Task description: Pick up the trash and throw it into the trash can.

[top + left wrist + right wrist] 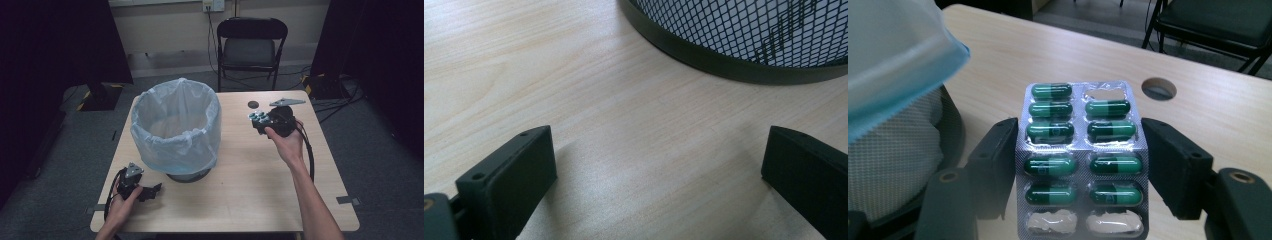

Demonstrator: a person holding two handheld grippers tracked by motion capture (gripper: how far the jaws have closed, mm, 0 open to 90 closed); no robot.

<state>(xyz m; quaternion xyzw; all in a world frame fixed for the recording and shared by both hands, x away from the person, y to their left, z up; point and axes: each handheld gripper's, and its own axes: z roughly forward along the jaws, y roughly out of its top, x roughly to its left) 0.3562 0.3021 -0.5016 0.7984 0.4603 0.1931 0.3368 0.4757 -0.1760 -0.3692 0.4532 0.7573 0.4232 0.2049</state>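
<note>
I see the table (250, 190), pale wood grain, with a round hole (253, 104) near its far edge. On its left half stands the bin (176, 131), a black mesh basket lined with a pale blue bag (170, 107) folded over the rim. Behind the table sits a dark folding chair (251, 45).

My right gripper (258, 120) is up over the right side of the table, to the right of the bin and apart from it. Its jaws are closed in on a blister pack (1082, 160), gripping it by its two long edges, flat face toward the camera. The pack is silver foil with two columns of green capsules: nine remain, and three pockets are torn open, one at the top right and two at the bottom. Faint marks sit on the capsules, too blurred for me to read; I can make out no brand or label anywhere.

My left gripper (150, 191) rests low at the near left corner, just beside the bin's base. Its jaws stand wide apart with bare table between them.
</note>
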